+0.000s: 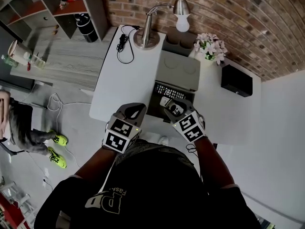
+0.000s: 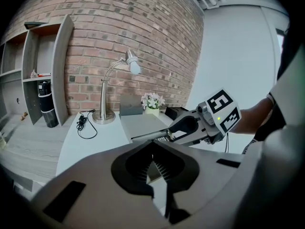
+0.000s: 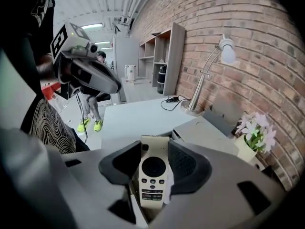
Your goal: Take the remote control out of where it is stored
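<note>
Right gripper view | right gripper (image 3: 155,149) clamps remote (image 3: 153,178); left gripper (image 2: 153,152) jaws together, empty | step: lift-out | next: clear box (image 1: 179,71), set down.

The cream remote (image 3: 153,173) has its lower end hidden inside the right hand-held gripper (image 3: 154,151). In the head view, the frame's edge cuts off the seated person (image 1: 21,128) at nine o'clock.

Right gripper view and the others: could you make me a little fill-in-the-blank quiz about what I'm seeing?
1. The right gripper is shut on a cream-coloured ____.
2. The left gripper has ____ between its jaws.
3. The lamp stands on the white table before a wall built of ____.
Missing words: remote control; nothing; brick.
</note>
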`<action>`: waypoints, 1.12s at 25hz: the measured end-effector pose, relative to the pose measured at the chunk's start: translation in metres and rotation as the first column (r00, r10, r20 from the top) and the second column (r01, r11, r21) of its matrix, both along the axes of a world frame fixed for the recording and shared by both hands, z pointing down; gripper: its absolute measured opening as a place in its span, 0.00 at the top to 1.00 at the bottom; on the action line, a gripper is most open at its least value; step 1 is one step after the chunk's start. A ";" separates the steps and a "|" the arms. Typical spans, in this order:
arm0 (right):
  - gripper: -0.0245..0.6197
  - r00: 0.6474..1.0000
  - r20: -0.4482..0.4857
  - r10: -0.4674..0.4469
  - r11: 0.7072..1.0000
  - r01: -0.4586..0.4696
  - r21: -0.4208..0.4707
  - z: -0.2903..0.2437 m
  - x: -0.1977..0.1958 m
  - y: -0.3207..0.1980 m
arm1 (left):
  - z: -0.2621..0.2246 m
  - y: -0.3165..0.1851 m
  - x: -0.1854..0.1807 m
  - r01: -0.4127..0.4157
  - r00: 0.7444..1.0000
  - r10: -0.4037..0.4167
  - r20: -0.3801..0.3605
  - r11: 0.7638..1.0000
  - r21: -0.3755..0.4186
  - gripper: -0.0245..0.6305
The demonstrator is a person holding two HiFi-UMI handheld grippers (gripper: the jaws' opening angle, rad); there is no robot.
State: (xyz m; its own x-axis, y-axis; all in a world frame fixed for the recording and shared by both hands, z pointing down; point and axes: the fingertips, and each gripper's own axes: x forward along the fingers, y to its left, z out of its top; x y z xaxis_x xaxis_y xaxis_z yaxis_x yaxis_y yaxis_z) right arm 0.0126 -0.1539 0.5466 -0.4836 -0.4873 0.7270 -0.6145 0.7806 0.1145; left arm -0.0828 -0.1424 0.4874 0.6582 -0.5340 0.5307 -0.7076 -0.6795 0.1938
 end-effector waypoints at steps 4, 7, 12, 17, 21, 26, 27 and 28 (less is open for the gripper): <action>0.68 0.995 0.083 0.062 0.997 -0.066 0.041 -0.022 0.010 0.001 | -0.010 0.006 0.014 -0.022 1.000 0.022 -0.003 0.999 0.028 0.95; 0.68 0.986 0.137 0.099 0.992 -0.109 0.071 -0.037 0.021 -0.001 | -0.016 0.007 0.025 -0.036 0.999 0.036 -0.008 0.998 0.048 0.95; 0.68 0.955 0.242 0.169 0.977 -0.195 0.087 -0.068 0.040 0.001 | -0.022 0.012 0.047 -0.076 0.997 0.077 -0.012 0.995 0.064 0.95; 0.68 0.921 0.311 0.233 0.957 -0.274 0.094 -0.092 0.064 0.006 | -0.027 0.017 0.072 -0.124 0.992 0.126 -0.022 0.989 0.086 0.95; 0.68 0.894 0.334 0.298 0.936 -0.342 0.082 -0.098 0.089 0.015 | -0.028 0.022 0.091 -0.160 0.986 0.163 -0.026 0.983 0.093 0.95; 0.68 0.859 0.333 0.389 0.901 -0.430 0.058 -0.092 0.129 0.026 | -0.028 0.027 0.115 -0.213 0.976 0.216 -0.025 0.971 0.105 0.95; 0.68 0.851 0.332 0.408 0.893 -0.448 0.051 -0.089 0.137 0.028 | -0.027 0.028 0.120 -0.224 0.974 0.228 -0.020 0.969 0.104 0.95; 0.68 0.842 0.332 0.425 0.885 -0.464 0.045 -0.087 0.145 0.030 | -0.026 0.029 0.124 -0.235 0.971 0.237 -0.015 0.967 0.103 0.95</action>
State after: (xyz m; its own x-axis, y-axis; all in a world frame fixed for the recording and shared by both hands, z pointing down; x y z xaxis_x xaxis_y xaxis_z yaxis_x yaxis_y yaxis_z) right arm 0.1578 -0.1238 0.4594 -0.3808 -0.7763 0.5023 -0.9112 0.4072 -0.0615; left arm 0.0409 -0.1136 0.4614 0.7853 -0.4110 0.4630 -0.5203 -0.8435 0.1337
